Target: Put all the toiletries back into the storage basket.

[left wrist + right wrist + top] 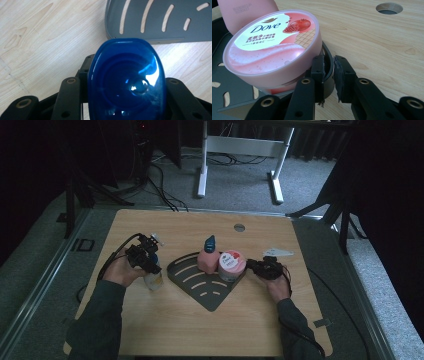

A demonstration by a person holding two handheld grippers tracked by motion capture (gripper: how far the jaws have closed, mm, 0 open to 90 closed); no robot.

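My left gripper point(151, 266) is shut on a clear bottle point(154, 281) with a blue cap point(125, 75), which stands upright on the table just left of the tray. The dark grey slotted tray point(200, 291) lies mid-table. A pink bottle point(206, 260) with a blue tip and a pink Dove jar point(231, 264) stand on its far part. My right gripper point(251, 266) comes in from the right. Its jaws are shut on the tray's rim point(328, 65) right beside the Dove jar point(274, 47). The pink bottle point(247, 12) rises behind the jar.
A round cable hole point(239, 227) is in the tabletop at the back, and a pale three-cornered plate point(279, 252) lies behind my right hand. Bare wood stretches along the front edge. White desk legs point(202, 170) stand on the carpet beyond the table.
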